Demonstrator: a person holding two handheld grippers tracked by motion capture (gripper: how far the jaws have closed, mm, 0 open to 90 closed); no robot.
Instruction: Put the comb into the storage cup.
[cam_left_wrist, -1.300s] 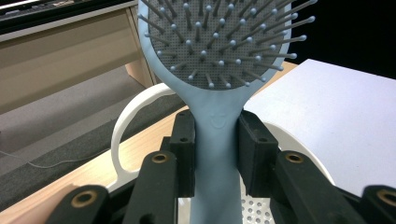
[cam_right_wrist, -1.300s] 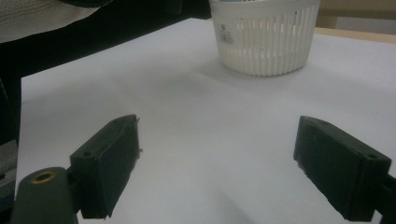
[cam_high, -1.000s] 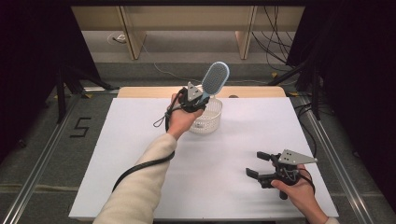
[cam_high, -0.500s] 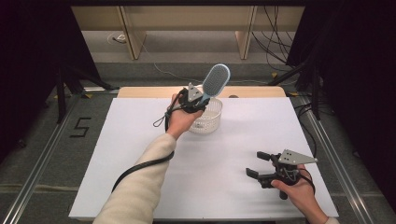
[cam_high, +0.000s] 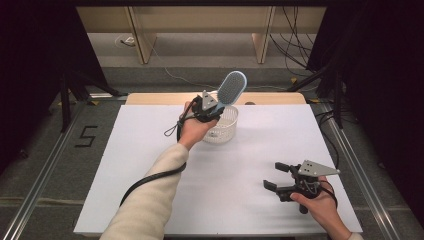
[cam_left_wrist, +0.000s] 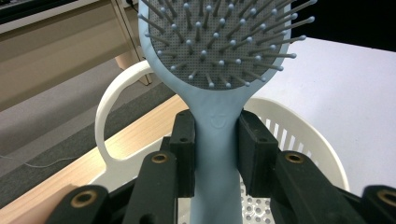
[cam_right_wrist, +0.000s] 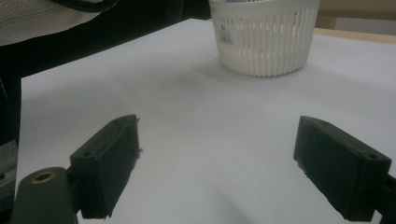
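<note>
Left tool (cam_left_wrist: 217, 156) clamps the blue hairbrush (cam_left_wrist: 219, 60) above the white basket (cam_left_wrist: 299, 135).

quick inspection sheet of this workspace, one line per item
surface: white table top, bare apart from the basket
job's things: blue hairbrush held head up, handle down over the white basket
clutter: nothing seen
grippers: left gripper shut on the hairbrush handle; right gripper open, holding nothing, low over the table
cables: black cable trailing beside the left sleeve; more cables on the floor beyond the table
surroundings: dark curtains at both sides, wooden furniture legs behind
</note>
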